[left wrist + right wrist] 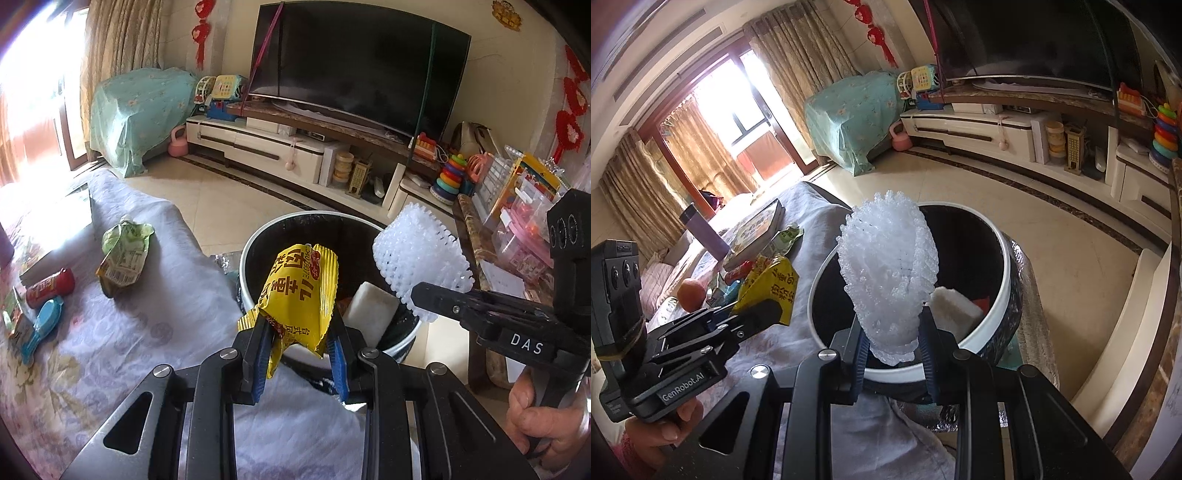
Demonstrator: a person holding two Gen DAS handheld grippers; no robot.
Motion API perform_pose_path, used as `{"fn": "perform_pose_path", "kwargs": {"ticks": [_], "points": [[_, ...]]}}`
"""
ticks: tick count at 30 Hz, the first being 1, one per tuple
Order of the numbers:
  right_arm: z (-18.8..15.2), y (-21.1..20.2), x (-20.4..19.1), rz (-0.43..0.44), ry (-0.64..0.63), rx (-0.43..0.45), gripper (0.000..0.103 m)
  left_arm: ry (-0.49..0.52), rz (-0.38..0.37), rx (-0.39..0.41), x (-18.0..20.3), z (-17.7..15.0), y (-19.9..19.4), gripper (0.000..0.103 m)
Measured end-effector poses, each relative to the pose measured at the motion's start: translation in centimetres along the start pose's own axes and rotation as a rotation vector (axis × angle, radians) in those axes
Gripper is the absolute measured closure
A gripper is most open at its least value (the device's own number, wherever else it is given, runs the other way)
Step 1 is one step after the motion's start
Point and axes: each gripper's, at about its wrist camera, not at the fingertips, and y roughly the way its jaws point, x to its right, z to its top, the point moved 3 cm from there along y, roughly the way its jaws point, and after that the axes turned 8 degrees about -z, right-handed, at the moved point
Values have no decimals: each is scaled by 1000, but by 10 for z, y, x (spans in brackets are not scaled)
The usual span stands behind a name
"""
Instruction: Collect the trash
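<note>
My left gripper is shut on a yellow snack wrapper and holds it over the near rim of the round bin. My right gripper is shut on a white foam fruit net and holds it over the same bin. The net and right gripper show in the left wrist view at the bin's right side. The wrapper and left gripper show at the left of the right wrist view. A white foam block and something red lie inside the bin.
On the cloth-covered table lie a green pouch, a red can, a blue spoon-like thing, an orange, books and a purple bottle. A TV stand and toys stand beyond.
</note>
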Motion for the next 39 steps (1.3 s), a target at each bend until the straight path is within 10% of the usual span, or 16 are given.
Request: {"fn": "perform_pose_path", "kwargs": {"ticks": [39], "points": [[25, 38, 17, -25, 4, -93, 73, 23, 15, -74, 5, 31, 61, 74]]}}
